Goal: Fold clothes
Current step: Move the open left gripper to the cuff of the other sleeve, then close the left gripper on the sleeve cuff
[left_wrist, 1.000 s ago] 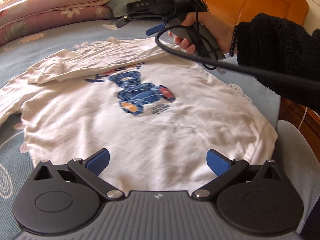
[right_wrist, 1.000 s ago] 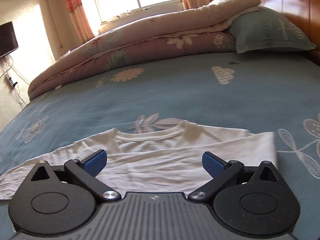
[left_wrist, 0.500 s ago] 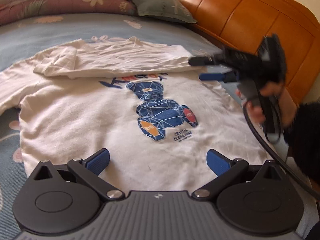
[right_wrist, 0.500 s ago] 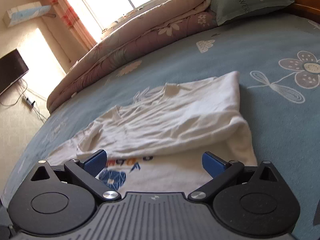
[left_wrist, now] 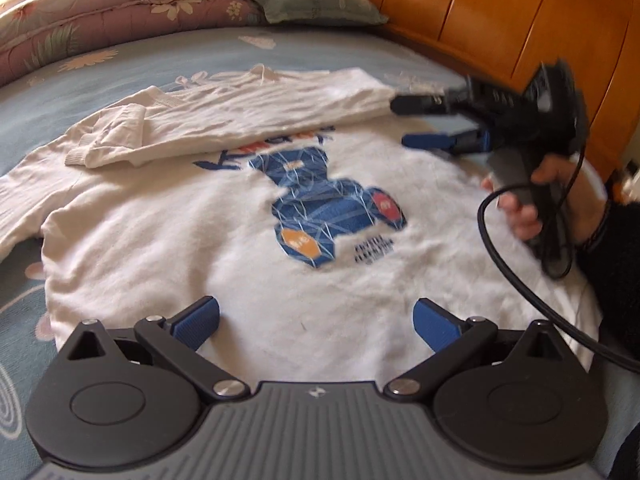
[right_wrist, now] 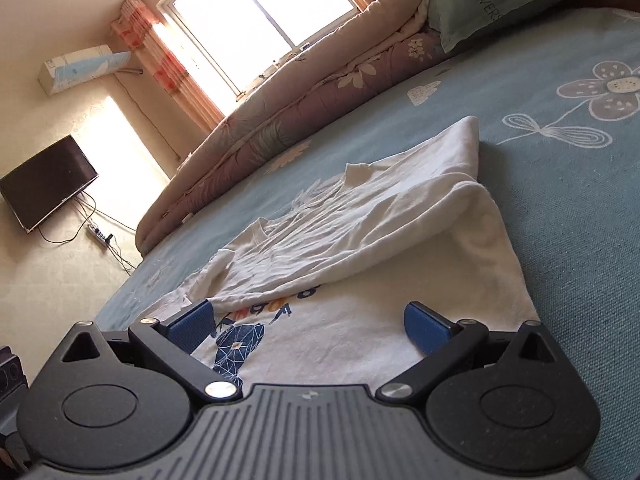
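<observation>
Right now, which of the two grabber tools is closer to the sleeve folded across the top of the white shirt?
The right. The right gripper sits open at the end of the folded sleeve, while the left gripper hovers open over the shirt's hem, across the shirt from the sleeve.

I'm in a home bedroom: a bed with a blue flowered sheet (right_wrist: pixel 568 208), rolled quilts (right_wrist: pixel 304 108) and a pillow (right_wrist: pixel 500 0) against a wooden headboard (left_wrist: pixel 500 28), a curtained window (right_wrist: pixel 256 20) (sunlit), a wall television (right_wrist: pixel 46 182).
</observation>
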Motion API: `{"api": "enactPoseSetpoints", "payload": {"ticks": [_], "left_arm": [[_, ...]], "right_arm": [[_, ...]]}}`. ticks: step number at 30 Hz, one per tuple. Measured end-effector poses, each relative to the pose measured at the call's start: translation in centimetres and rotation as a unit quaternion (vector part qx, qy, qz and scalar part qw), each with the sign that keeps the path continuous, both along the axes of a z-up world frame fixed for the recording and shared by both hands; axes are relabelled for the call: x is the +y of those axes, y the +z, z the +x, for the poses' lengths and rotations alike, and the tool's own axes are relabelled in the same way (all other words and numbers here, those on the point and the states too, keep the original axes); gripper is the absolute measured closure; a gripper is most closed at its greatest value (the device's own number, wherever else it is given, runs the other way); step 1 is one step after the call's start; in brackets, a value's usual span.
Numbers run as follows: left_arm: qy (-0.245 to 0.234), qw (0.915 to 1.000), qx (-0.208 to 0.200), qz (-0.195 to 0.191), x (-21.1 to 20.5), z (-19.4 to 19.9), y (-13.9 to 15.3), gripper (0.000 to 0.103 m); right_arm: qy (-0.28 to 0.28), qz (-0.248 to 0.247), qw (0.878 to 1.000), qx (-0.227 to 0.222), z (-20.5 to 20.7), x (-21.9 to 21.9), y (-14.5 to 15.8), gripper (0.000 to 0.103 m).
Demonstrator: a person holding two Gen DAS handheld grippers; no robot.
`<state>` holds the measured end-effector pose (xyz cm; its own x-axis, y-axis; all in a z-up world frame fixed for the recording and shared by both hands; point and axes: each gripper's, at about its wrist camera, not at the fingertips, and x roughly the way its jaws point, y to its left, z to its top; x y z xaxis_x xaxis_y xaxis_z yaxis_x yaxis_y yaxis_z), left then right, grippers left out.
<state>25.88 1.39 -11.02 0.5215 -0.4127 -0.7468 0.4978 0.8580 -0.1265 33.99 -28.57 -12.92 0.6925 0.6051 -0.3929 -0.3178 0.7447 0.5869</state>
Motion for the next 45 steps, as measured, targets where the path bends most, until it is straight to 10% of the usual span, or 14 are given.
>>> {"api": "enactPoseSetpoints", "payload": {"ticks": [5,15,22,28,39,42,45], "left_arm": [[0.007,0.9982,0.048,0.036,-0.9,-1.2,0.8,0.001],[0.155,0.9822,0.062,-0.087,3.5,3.3,5.7,0.001],[0.283,0.9202,0.053,-0.265,7.7,13.0,4.7,0.001],[0.383,0.8634,0.098,-0.313,11.8,16.8,-1.0,0.002],[0.388,0.8393,0.066,-0.375,12.5,19.0,-2.6,0.002],[0.351,0.8593,0.051,-0.368,12.5,18.2,-2.7,0.006],[0.373,0.854,0.047,-0.36,12.9,19.1,-2.5,0.014]], "right_arm": [[0.01,-0.055,0.998,-0.005,-0.6,1.3,0.9,0.0],[0.002,0.034,0.999,0.035,-0.5,-1.2,0.8,0.0],[0.001,0.041,0.999,0.036,-0.1,-1.3,0.5,0.0],[0.005,0.045,0.998,0.039,0.1,-1.5,0.6,0.0],[0.008,0.038,0.998,0.039,0.1,-1.3,0.6,0.0],[0.007,0.039,0.998,0.041,0.1,-1.3,0.7,0.0],[0.007,0.039,0.998,0.041,0.1,-1.3,0.6,0.0]]}}
